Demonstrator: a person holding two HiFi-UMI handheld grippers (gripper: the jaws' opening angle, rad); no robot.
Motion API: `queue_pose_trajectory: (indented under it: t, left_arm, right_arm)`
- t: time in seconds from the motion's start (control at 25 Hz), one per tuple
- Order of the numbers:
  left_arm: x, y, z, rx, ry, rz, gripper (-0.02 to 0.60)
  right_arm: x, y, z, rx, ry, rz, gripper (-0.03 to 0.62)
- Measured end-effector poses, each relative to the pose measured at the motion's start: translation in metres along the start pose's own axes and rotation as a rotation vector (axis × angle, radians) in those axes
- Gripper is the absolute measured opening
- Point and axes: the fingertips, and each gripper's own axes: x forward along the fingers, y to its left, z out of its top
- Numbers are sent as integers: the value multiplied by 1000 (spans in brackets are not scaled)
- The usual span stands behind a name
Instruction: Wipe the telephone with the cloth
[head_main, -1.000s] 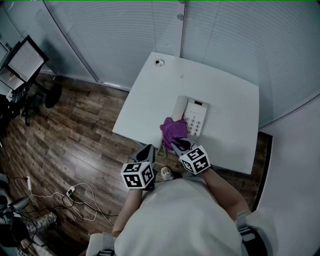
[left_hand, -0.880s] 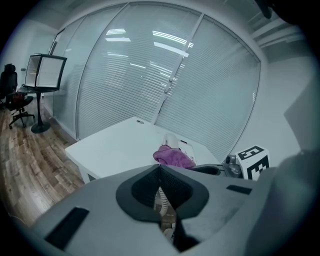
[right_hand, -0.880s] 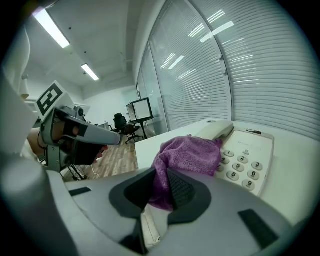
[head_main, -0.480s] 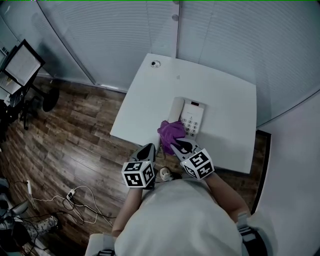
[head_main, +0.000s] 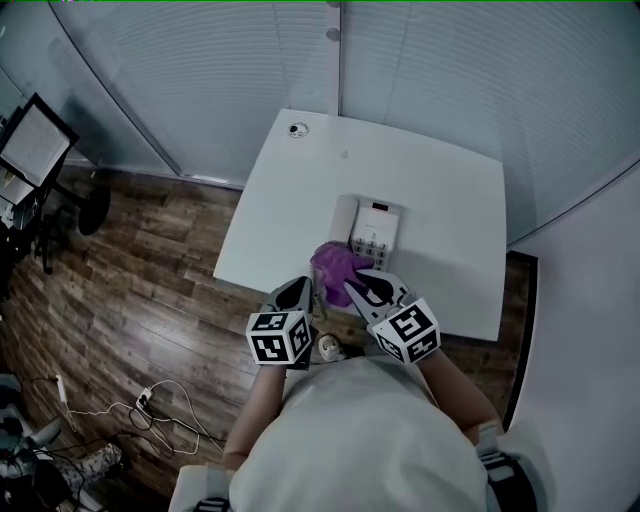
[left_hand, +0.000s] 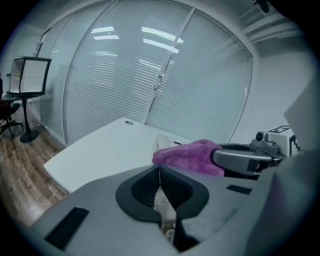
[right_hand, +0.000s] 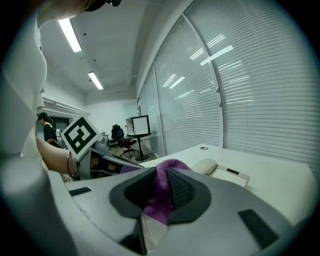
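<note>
- right gripper jaws clamped on fluffy purple cloth, over near end of white plastic desk telephone
- left gripper jaws fully closed, empty, near-left of telephone

The telephone sits on the worktop, near the front edge. The cloth is over the telephone's near end, between the fingers of the right gripper, and the left gripper is just left of it. A screen stands far off to the left, on the floor.
</note>
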Motion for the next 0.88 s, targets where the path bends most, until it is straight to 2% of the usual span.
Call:
queue_pose_trajectory:
  t: [0.28,0.6,0.88]
  left_arm:
    - [24,-9,9,46,28,-27,21]
    - [56,-19,19,105,57,-24,21]
    - [82,-20,26,113,82,-9,37]
  right_arm:
    - [-16,-14,19,2,-47,-54,80]
    - [-35,-41,31,16,-91,-125,80]
    - [-44,-68,33,38,-102,-169,80]
